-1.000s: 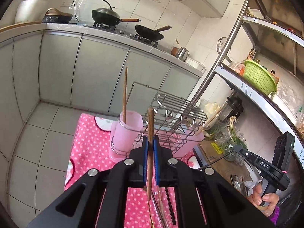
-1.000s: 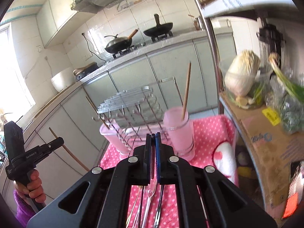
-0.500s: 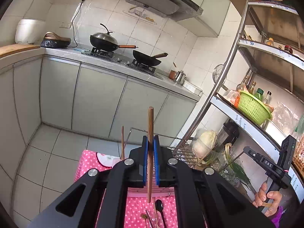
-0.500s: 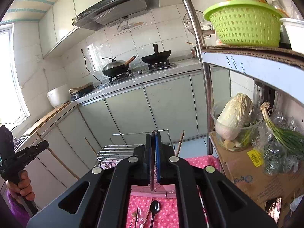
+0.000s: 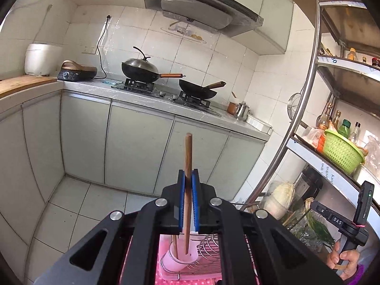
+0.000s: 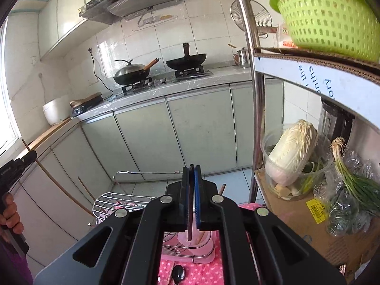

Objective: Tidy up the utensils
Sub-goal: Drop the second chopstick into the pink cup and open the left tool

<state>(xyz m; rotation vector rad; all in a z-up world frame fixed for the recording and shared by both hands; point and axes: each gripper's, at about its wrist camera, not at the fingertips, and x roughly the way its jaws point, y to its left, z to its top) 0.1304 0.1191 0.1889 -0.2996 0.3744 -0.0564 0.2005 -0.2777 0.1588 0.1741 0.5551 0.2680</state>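
My left gripper (image 5: 187,175) is shut on a brown wooden chopstick (image 5: 187,156) held upright, its lower end above the pink cup (image 5: 180,257). Another chopstick (image 5: 175,244) stands in that cup, beside the wire dish rack (image 5: 209,247). My right gripper (image 6: 192,168) is shut on a thin dark utensil handle (image 6: 190,228) that hangs down over the pink cup (image 6: 197,237). A dark spoon (image 6: 178,273) lies on the pink dotted cloth (image 6: 204,273) below. The left gripper with its chopstick (image 6: 54,185) shows at the left of the right wrist view.
Grey kitchen cabinets (image 5: 137,142) with two woks (image 5: 140,70) on the stove stand ahead. A steel shelf post (image 6: 256,95) rises at right, with a green basket (image 6: 327,16), cabbage (image 6: 292,152) and green onions (image 6: 351,180). The wire rack (image 6: 118,201) sits on a pink tray.
Both grippers have risen and tilted up, so the cup and rack have dropped to the bottom of both views. The left chopstick's lower end now hangs over the cup.
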